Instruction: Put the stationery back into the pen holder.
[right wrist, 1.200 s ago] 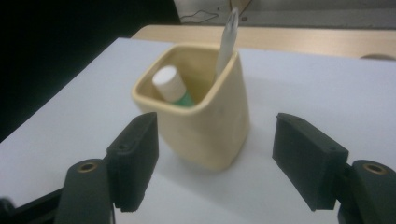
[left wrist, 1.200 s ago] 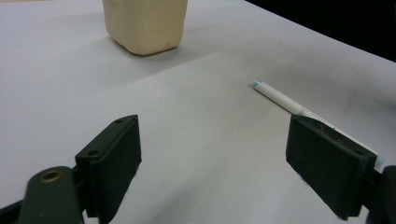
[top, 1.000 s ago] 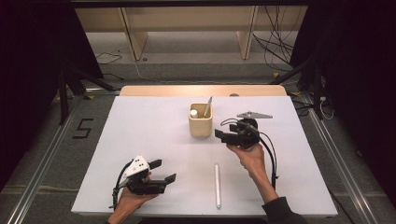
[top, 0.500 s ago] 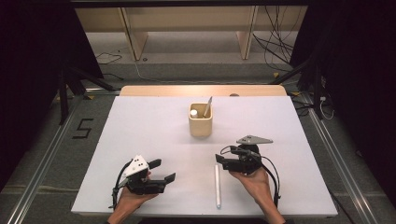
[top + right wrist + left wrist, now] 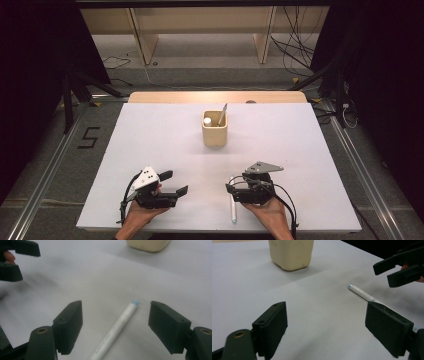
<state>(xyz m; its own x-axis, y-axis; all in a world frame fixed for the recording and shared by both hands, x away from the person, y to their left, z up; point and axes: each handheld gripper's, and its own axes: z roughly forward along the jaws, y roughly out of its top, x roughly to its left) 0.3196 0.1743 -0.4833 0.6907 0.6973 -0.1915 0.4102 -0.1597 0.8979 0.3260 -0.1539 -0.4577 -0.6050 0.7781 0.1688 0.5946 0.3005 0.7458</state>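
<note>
A white pen (image 5: 233,201) with a pale blue tip lies on the white table (image 5: 150,135) near the front edge. My right gripper (image 5: 231,188) is low over the pen's far end, open, with the pen (image 5: 117,327) lying between its jaws and untouched. My left gripper (image 5: 176,183) rests near the front left, open and holding nothing, pointed toward the pen (image 5: 362,293). A cream cup (image 5: 215,132) stands mid-table with a couple of thin items upright in it.
Bare white table surrounds the cup (image 5: 291,253) on every side. A wooden strip (image 5: 215,97) runs along the far edge. Beyond it are a shelf frame and cables on the floor. The right gripper (image 5: 402,267) shows farther off in the left gripper view.
My right gripper has come back from beside the cup toward the front edge and dropped down over the pen. The left gripper has stayed where it was.
</note>
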